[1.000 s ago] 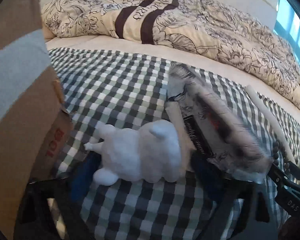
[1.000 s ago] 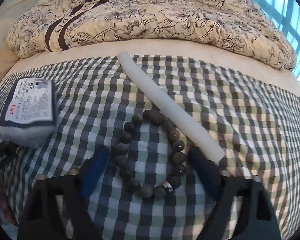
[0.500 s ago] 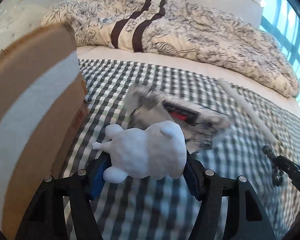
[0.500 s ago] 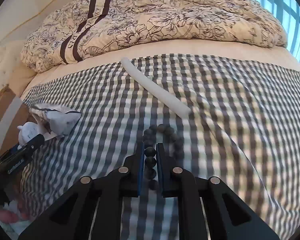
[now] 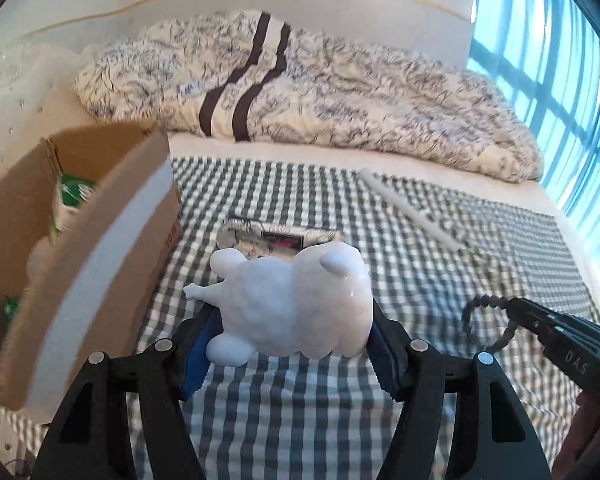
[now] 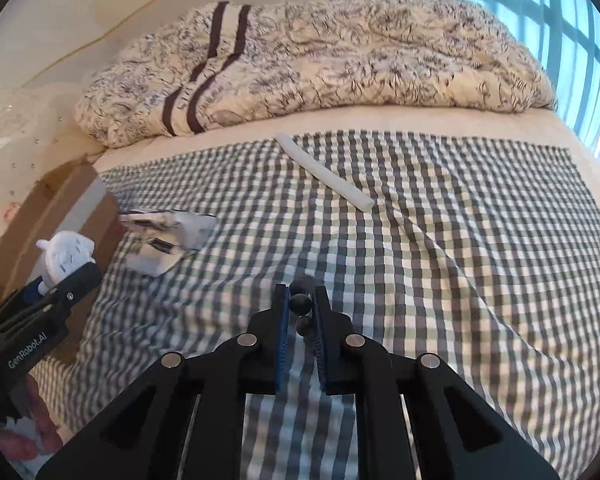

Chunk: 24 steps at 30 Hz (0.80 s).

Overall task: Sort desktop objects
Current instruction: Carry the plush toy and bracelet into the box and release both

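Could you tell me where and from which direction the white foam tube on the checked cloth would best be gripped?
Probably at its middle, coming straight down from above. The white foam tube lies flat on the checked cloth, slanted, with cloth free along both long sides, so the gripper's fingers should straddle it across its narrow width, turned square to its slant. A mid-length grip should keep the long tube from tipping.

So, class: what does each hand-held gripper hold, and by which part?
Left: white figurine, by its sides. Right: bead bracelet, pinched on a few beads.

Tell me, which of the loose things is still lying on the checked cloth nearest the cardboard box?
The crumpled packet, lying right beside the cardboard box. The white tube lies farther off, and the white figurine and bead bracelet are held in grippers.
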Each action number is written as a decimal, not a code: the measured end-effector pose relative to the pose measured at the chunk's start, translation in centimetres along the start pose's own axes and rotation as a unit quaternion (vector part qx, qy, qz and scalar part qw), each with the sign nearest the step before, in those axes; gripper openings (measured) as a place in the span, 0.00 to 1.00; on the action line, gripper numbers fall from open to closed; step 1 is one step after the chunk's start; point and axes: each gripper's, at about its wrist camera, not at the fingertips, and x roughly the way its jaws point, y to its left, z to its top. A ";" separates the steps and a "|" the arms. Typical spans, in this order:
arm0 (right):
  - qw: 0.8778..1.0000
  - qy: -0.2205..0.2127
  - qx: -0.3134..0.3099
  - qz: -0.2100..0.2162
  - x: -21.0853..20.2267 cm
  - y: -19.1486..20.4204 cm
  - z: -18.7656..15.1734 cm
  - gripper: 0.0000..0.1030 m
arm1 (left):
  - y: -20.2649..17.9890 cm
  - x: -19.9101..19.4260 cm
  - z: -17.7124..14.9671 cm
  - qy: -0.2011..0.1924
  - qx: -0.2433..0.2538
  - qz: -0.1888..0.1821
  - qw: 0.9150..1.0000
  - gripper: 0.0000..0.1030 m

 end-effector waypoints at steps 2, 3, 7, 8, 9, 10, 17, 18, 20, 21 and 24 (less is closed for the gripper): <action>1.000 -0.007 -0.004 0.001 -1.3 0.5 -0.1 0.11 | 0.0 -1.7 0.3 -0.012 0.002 0.000 1.000 0.66; 1.000 -0.011 -0.007 0.003 -2.0 0.9 -0.1 0.11 | 0.1 -2.2 0.5 -0.016 0.002 0.001 1.000 0.66; 0.999 -0.026 -0.018 0.007 -4.1 2.5 0.0 0.11 | 0.6 -4.3 0.6 -0.020 -0.005 0.003 1.000 0.66; 0.999 -0.029 -0.021 0.009 -4.5 2.9 0.0 0.11 | 0.8 -4.8 0.7 -0.022 -0.005 0.003 1.000 0.66; 0.999 -0.030 -0.026 0.011 -5.0 3.6 0.0 0.11 | 1.0 -5.3 0.8 -0.027 -0.006 0.005 1.000 0.66; 0.999 -0.033 -0.030 0.012 -5.4 4.1 0.1 0.11 | 1.3 -5.9 1.0 -0.033 -0.007 0.006 0.999 0.66; 0.995 -0.046 -0.071 0.047 -7.4 10.4 2.1 0.11 | 5.3 -8.9 2.9 -0.049 -0.030 0.026 0.998 0.66; 0.994 -0.046 -0.079 0.055 -7.5 11.5 2.4 0.11 | 6.1 -9.2 3.2 -0.050 -0.034 0.029 0.998 0.66; 0.991 -0.047 -0.098 0.075 -7.5 14.4 3.3 0.11 | 7.8 -9.8 3.8 -0.054 -0.040 0.040 0.997 0.66; 0.989 -0.049 -0.107 0.084 -7.5 15.8 3.8 0.11 | 8.7 -10.0 4.1 -0.057 -0.044 0.047 0.996 0.66; 0.984 -0.053 -0.128 0.116 -7.2 19.8 5.3 0.11 | 11.5 -10.2 4.8 -0.060 -0.057 0.065 0.994 0.66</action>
